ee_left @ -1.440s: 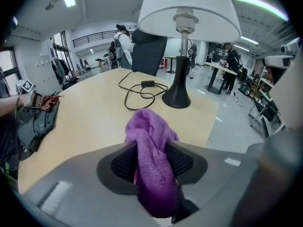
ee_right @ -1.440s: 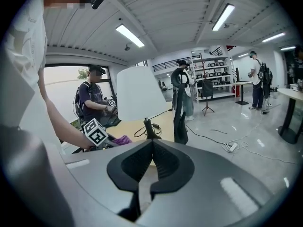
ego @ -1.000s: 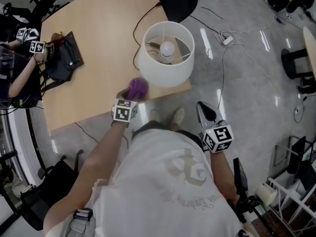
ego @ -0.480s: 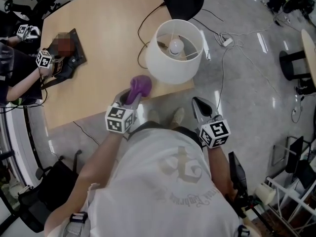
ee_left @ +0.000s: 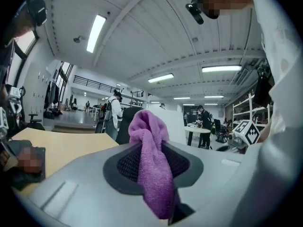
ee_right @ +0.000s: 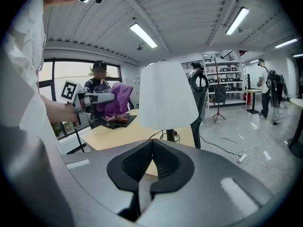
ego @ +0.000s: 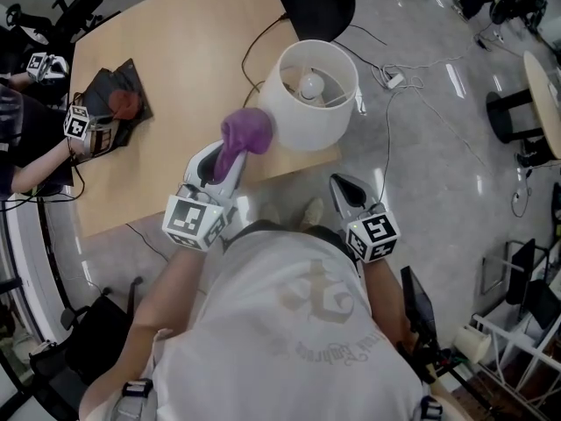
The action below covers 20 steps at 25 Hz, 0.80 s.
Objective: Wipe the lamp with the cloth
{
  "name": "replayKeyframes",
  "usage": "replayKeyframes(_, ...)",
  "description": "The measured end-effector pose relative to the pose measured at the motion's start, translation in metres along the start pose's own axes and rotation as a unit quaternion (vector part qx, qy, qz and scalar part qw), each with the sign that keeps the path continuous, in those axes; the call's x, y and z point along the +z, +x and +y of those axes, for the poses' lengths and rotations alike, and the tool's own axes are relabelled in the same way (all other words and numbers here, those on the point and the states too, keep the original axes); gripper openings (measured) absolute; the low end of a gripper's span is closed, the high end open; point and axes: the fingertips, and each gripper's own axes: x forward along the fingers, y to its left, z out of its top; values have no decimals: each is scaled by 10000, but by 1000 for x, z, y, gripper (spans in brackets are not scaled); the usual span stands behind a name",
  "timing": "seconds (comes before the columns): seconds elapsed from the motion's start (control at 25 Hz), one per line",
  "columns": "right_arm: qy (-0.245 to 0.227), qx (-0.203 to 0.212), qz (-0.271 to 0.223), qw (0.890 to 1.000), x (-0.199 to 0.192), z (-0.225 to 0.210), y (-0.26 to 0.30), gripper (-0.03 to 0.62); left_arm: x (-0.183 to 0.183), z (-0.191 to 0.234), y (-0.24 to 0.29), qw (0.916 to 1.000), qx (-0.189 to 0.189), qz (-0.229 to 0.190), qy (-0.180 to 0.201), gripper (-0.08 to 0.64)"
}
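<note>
Head view shows us the left gripper (ego: pixel 230 156) raised over the near edge of the bench (ego: pixel 166 68). Its fingers are clenched on the purple cloth (ego: pixel 246 131). The cloth bunches out past the fingertips, just beside the left wall of the lamp (ego: pixel 308 103). We cannot tell whether cloth and shade touch.

The lamp stands upright at the bench's near right corner. Its white shade is open at the top and the bulb (ego: pixel 309 84) shows inside. A black cord (ego: pixel 254 51) runs from it across the wood.

In the left gripper view the fingers (ee_left: pixel 128 167) have just been closing. The cloth (ee_left: pixel 151 164) is pinched between them, with one end standing above and the other hanging below.

The right gripper (ego: pixel 340 187) hangs off the bench, near our waist and well apart from the lamp. In the right gripper view its fingers (ee_right: pixel 135 167) are pressed together with nothing between them. Past them we see the shade (ee_right: pixel 166 96), with the cloth (ee_right: pixel 119 98) to its left.

Another person's hand (ego: pixel 77 121) is at the bench's far left, by a dark bag (ego: pixel 118 103).
</note>
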Motion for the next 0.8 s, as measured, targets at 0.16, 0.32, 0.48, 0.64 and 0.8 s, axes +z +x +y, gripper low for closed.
replayKeyframes(0.16,-29,-89,-59,9999,5,-5,-5,14,43,-4,9,9987,-26,-496,76,101)
replayKeyframes(0.32,-76,-178,-133,9997,11,-12,-9,14,68,-8,31,9974,-121,-681,223,101)
replayKeyframes(0.48,-50,-257,-146,9995,8,-16,-12,14,51,-15,53,9985,-201,-368,358,101)
replayKeyframes(0.64,-23,-330,-150,9993,7,-21,-15,14,26,-13,69,9984,-151,47,537,103)
replayKeyframes(0.8,13,-402,-153,9991,5,-24,-18,14,10,-9,70,9983,-51,263,513,103)
